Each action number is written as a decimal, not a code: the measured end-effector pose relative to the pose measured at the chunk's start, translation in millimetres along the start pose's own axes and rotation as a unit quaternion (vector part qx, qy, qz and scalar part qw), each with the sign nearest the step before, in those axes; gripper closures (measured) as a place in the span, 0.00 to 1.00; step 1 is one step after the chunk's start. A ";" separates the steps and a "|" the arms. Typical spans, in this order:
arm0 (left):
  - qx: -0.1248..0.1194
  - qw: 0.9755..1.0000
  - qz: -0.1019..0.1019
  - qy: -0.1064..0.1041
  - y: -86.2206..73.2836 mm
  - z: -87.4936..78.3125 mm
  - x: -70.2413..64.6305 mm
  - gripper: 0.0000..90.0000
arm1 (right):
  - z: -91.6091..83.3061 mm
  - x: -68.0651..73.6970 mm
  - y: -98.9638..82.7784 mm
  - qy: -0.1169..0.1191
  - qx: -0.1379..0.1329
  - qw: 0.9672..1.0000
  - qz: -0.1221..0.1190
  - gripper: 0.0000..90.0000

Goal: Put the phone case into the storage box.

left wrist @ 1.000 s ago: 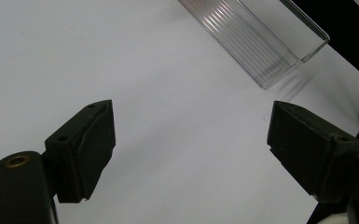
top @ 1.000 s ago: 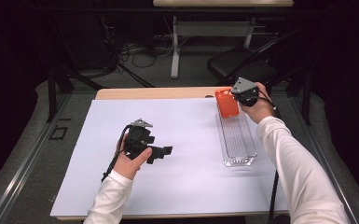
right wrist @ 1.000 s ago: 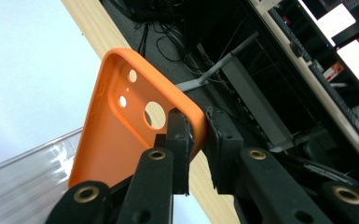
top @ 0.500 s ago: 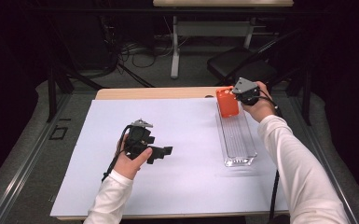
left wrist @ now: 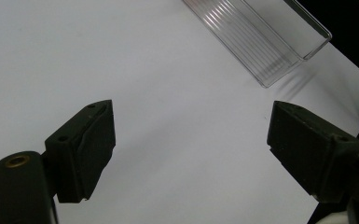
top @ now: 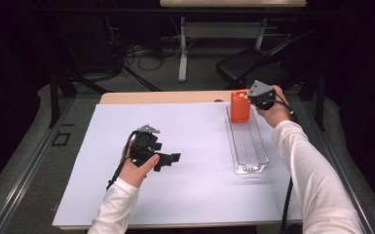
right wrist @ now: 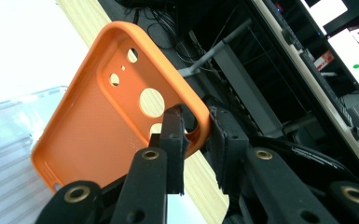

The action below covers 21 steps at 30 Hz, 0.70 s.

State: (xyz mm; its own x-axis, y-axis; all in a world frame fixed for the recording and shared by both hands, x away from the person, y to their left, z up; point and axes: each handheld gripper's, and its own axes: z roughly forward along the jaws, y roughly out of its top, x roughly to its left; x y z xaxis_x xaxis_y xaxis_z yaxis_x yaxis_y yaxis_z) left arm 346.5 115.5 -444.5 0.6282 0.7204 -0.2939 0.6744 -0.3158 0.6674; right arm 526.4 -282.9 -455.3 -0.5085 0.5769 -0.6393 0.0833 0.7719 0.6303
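Orange case (top: 240, 106) sits clamped in the right gripper (top: 256, 99), at the far right of the table (top: 165, 97), standing at the far end of the clear tray (top: 247, 146). In the right gripper view the case (right wrist: 116, 116) is seized by one rim at its camera-hole end: one jaw presses the inside face, the other the outer edge, and the jaws stand narrow on that rim. The case is held upright, long axis roughly vertical, its lower end at or just above the tray's far end; contact there cannot be told. The hollow side with the round cut-outs faces the right gripper's camera.

The tray (left wrist: 265, 39) lies lengthwise on the white sheet (top: 185, 185), long axis running away from the person, ribbed floor visible. Apart from the case at its far end, nothing is seen in it.

The left gripper (top: 168, 158) is held in the left hand (top: 136, 168) near mid-table, well apart from the tray, jaws pointing toward it. In the left gripper view the gripper (left wrist: 191, 140) stands wide with nothing but white sheet between the jaws.
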 end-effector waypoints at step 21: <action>-0.001 1.000 -0.001 0.002 -0.4 1.0 0.0 0.17 | 1.2 -1.9 -5.0 -0.007 0.013 1.000 0.017 0.84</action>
State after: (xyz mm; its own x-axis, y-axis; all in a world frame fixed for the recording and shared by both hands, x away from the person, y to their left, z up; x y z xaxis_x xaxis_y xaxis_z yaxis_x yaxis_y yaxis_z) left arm 346.6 115.0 -445.4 0.6253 0.7232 -0.2933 0.6749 -0.3123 0.6686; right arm 528.0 -287.6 -457.8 -0.4923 0.6068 -0.6240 0.1235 0.7583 0.6400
